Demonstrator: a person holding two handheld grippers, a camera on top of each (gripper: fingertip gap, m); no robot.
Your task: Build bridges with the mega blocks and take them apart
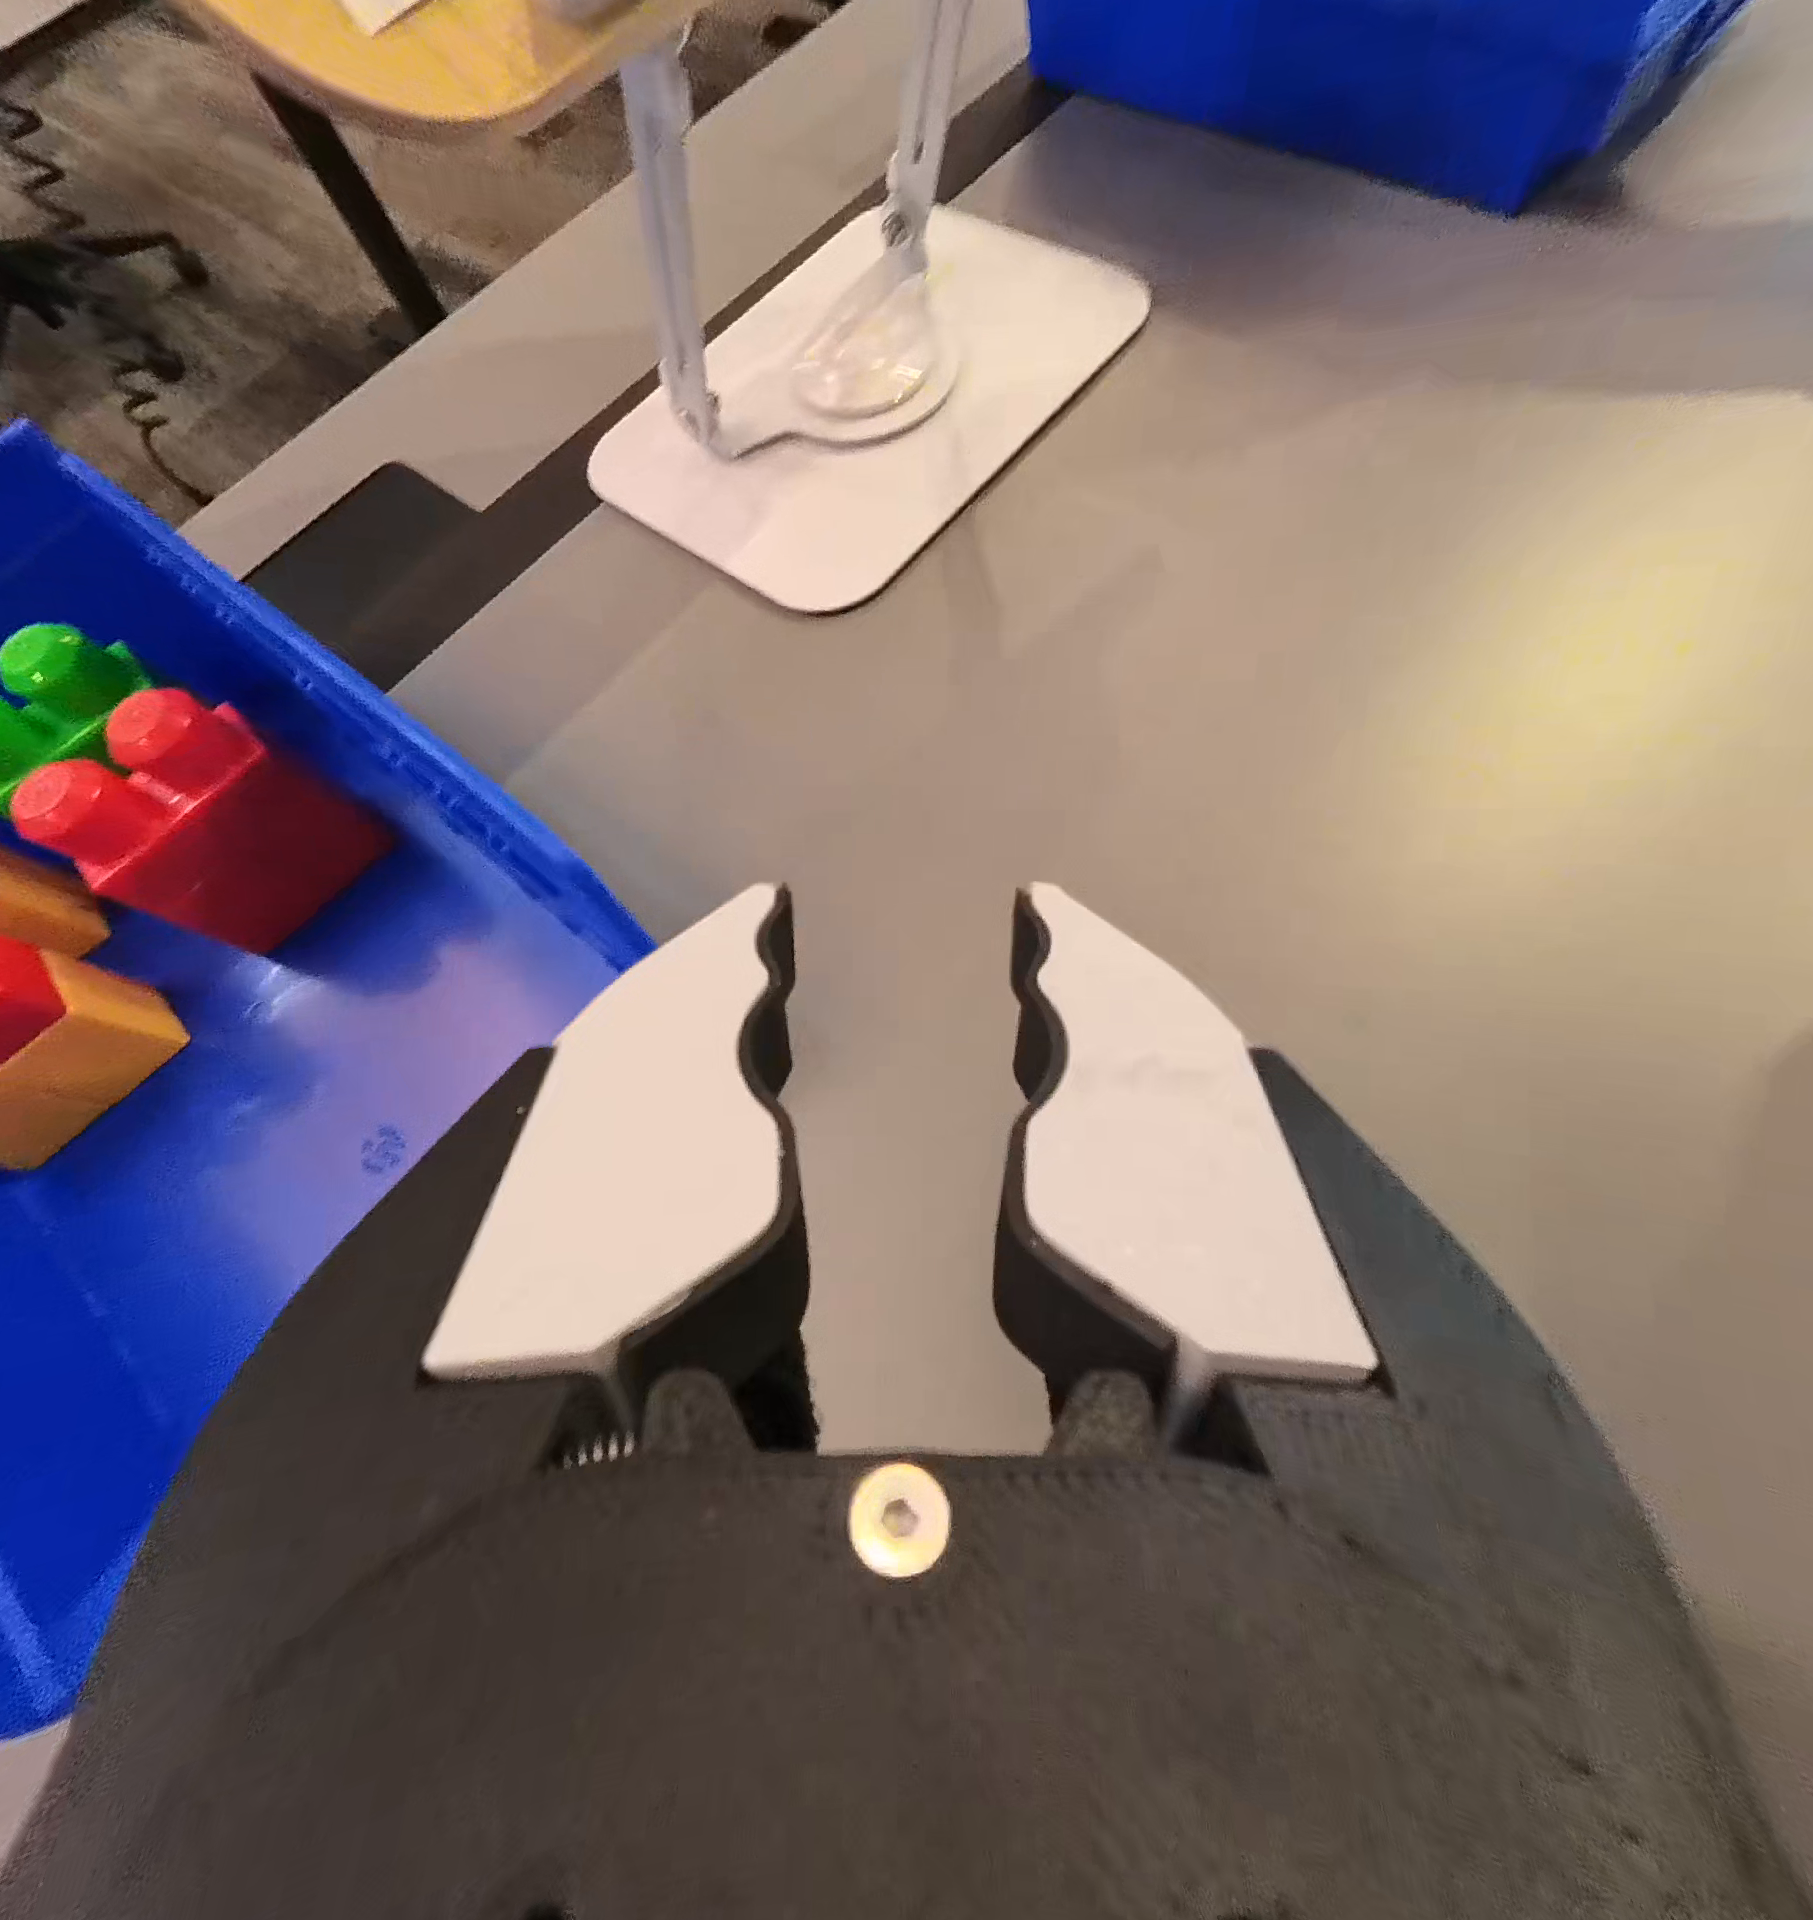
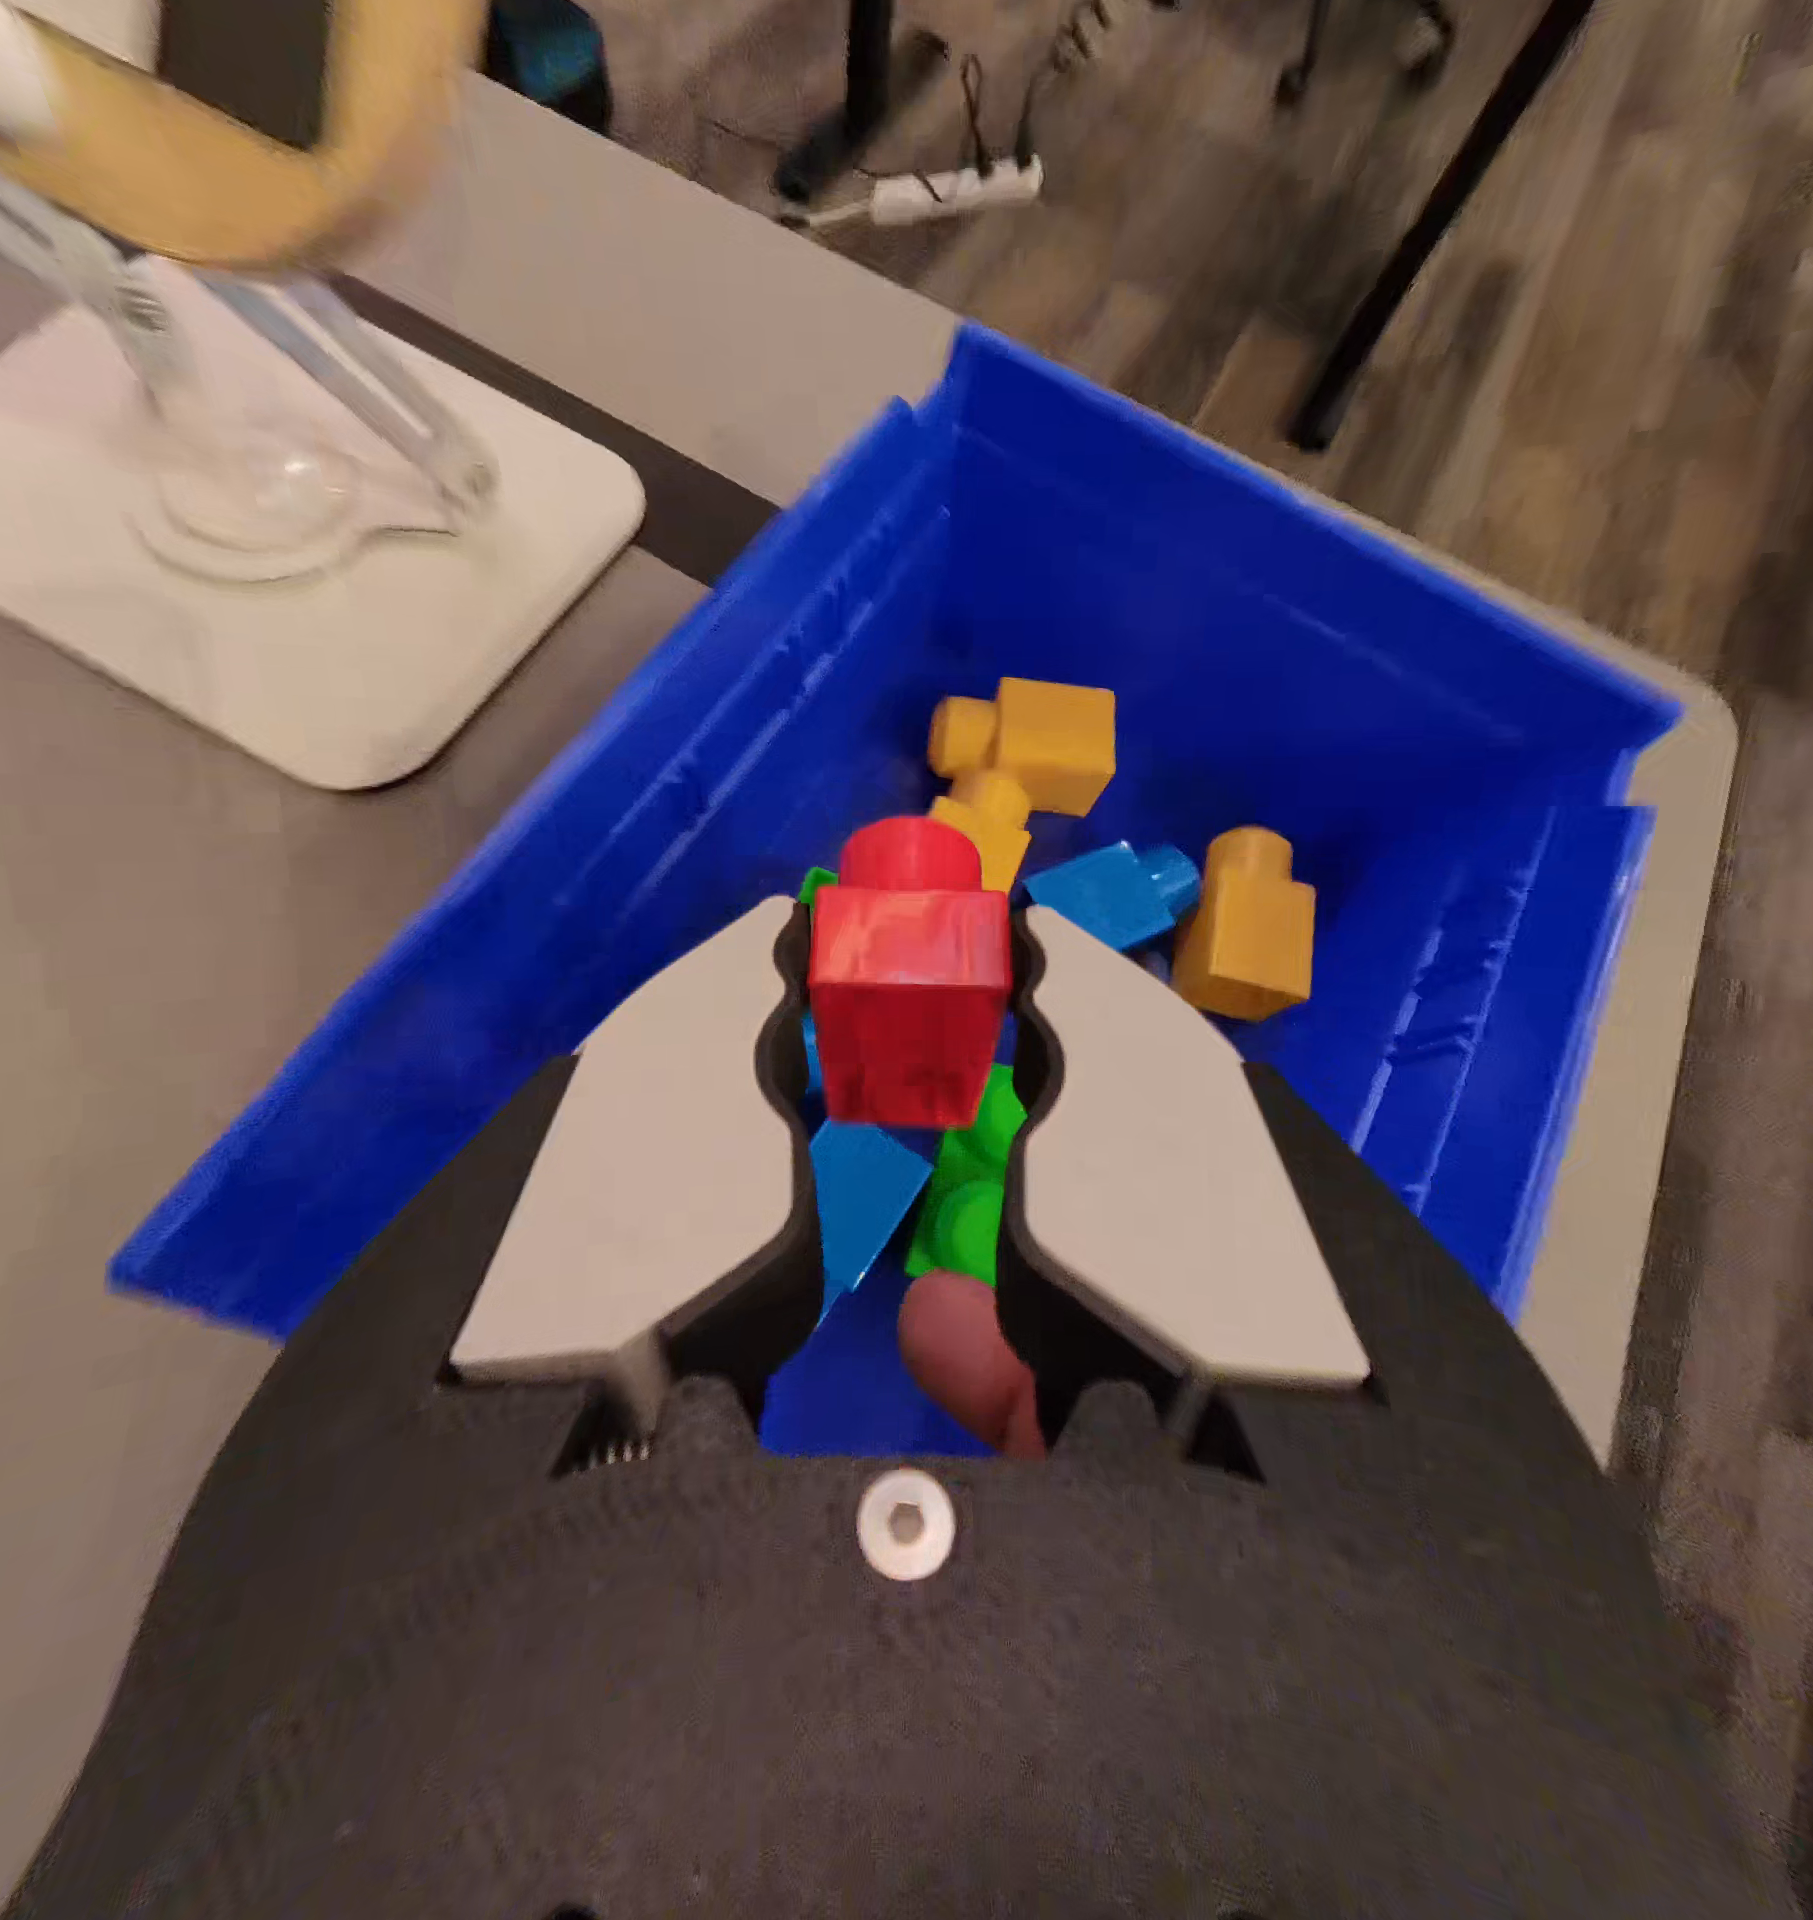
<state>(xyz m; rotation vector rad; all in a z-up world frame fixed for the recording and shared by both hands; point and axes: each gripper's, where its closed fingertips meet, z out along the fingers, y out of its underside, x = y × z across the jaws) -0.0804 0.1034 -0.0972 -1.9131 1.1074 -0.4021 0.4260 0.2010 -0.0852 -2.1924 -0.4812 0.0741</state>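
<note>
Two tools over a grey bench (image 1: pixel 1297 727), right tool (image 2: pixel 907 925) pinching a red block (image 2: pixel 907 997) above a blue bin (image 2: pixel 1245 644) of loose blocks, left tool (image 1: pixel 902 914) spread and bare beside another blue bin (image 1: pixel 258 1039).

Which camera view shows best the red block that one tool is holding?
The right wrist view shows it best: the single-stud red block sits close up between the fingers of the right tool, above the blue bin. The left wrist view does not show this block; it shows only other blocks in another bin.
</note>
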